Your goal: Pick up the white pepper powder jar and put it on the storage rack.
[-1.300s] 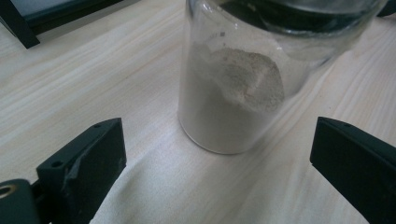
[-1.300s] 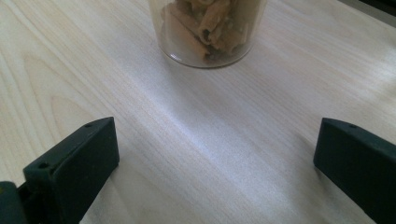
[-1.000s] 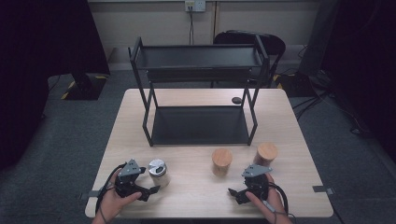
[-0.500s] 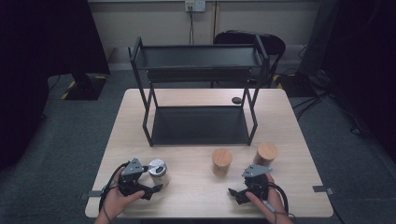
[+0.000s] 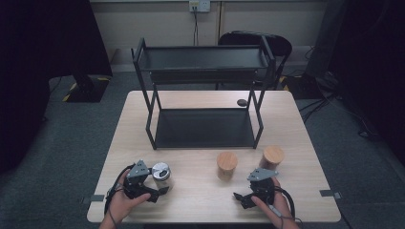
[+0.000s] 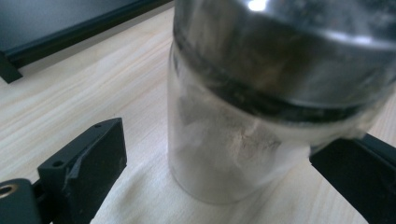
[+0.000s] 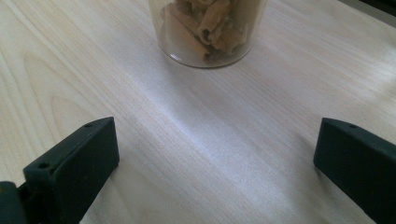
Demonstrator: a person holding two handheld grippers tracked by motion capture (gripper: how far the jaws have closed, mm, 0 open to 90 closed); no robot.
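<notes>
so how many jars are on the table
3. A metal-lidded jar stands front left, between the left tool's jaws. Two wooden-lidded jars stand right of centre: one mid-table, one farther right. None seem hidden.

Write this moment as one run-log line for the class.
left claw: open around metal-lidded jar | right claw: open, short of pasta jar | rack: empty

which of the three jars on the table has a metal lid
The silver-lidded jar at the left gripper, front left. The other two jars have wooden lids.
</notes>
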